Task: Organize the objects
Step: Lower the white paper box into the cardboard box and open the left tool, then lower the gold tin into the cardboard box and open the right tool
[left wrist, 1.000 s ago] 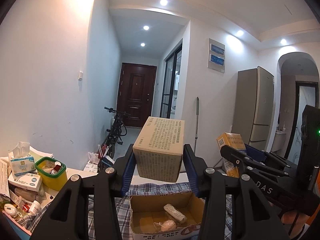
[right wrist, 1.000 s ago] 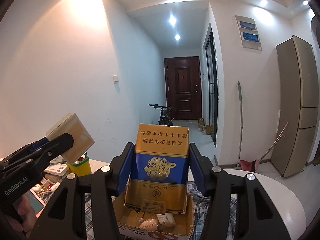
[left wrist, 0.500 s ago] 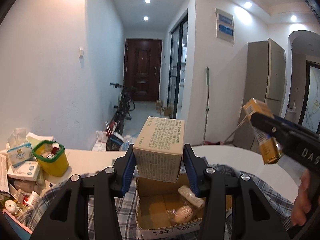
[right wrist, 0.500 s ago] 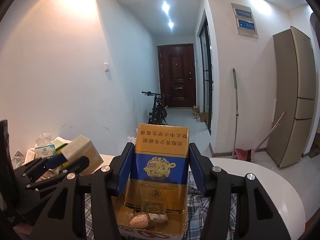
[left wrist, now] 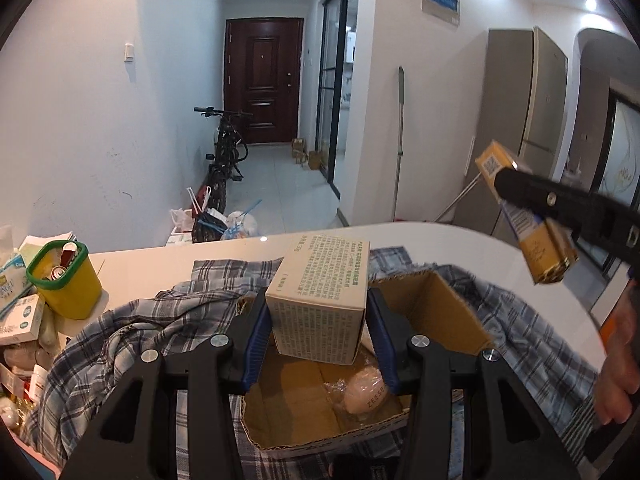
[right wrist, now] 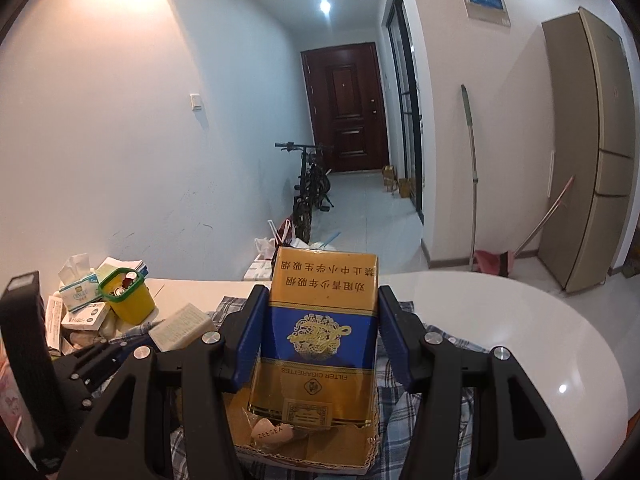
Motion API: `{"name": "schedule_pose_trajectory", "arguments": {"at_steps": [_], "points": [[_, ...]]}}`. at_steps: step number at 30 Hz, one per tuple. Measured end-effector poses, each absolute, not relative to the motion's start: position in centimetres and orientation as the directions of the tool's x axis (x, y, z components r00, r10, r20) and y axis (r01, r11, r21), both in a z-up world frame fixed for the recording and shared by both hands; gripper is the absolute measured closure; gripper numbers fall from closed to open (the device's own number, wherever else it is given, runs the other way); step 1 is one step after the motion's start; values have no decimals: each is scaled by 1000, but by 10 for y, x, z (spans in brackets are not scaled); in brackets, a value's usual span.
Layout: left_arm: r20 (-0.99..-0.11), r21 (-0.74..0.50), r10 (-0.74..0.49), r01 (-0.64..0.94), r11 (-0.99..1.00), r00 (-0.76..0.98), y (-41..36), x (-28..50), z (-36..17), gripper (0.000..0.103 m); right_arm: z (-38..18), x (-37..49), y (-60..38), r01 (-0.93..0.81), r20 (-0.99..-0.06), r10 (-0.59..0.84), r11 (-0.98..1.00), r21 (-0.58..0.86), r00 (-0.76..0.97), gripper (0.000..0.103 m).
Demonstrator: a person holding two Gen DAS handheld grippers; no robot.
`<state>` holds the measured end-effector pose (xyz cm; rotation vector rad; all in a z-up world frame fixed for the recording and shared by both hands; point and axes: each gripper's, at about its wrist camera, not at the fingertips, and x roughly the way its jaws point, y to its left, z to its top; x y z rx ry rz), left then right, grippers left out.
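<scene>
Table (left wrist: 460, 240), white, plaid cloth (left wrist: 132, 336), hallway behind

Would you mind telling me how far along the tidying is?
Done: a pink egg-shaped item lies in the cardboard box. In hand: the left gripper holds a beige carton, the right gripper a cigarette pack, both above it. Left: the clutter beside the yellow cup.
</scene>
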<state>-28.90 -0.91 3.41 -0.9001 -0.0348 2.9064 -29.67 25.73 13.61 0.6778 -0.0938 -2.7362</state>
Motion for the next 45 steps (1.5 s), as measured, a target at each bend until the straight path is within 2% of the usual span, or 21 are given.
{"name": "schedule_pose_trajectory", "arguments": {"at_steps": [5,11,13,14,15,22,32,38,41,45], "points": [[-609,-66,107,-84,-994,-786,-10,-297,22,54,132,-298,255,293,-464,-320,-947,132,-826,50],[-611,-66,103,-79,-995,-785,-11,-296,21,54,129,-298,248,297,-473,-310,-949,105,-825,50],[-604,-66,98,-72,-995,-791,-13,-296,24,38,127,-298,247,296,-477,-308,-950,103,-823,50],[-594,-65,90,-64,-996,-799,-14,-294,26,24,127,-298,246,296,-479,-308,-950,103,-822,50],[-580,-62,77,-50,-997,-811,-15,-292,29,18,126,-299,246,297,-482,-308,-950,101,-820,50],[-517,-74,15,27,-997,-856,-28,-281,45,17,114,-306,238,306,-527,-310,-947,99,-791,50],[-522,-56,24,6,-998,-853,-24,-284,46,17,70,-335,221,333,-666,-306,-938,91,-680,50],[-519,-36,15,5,-999,-854,-20,-283,47,17,64,-333,218,343,-680,-294,-937,66,-671,45],[-514,-40,15,7,-999,-858,-21,-281,48,17,66,-333,220,335,-676,-293,-940,73,-676,35],[-508,-41,13,9,-999,-861,-22,-280,49,17,73,-329,221,310,-645,-253,-950,27,-721,34]]}}
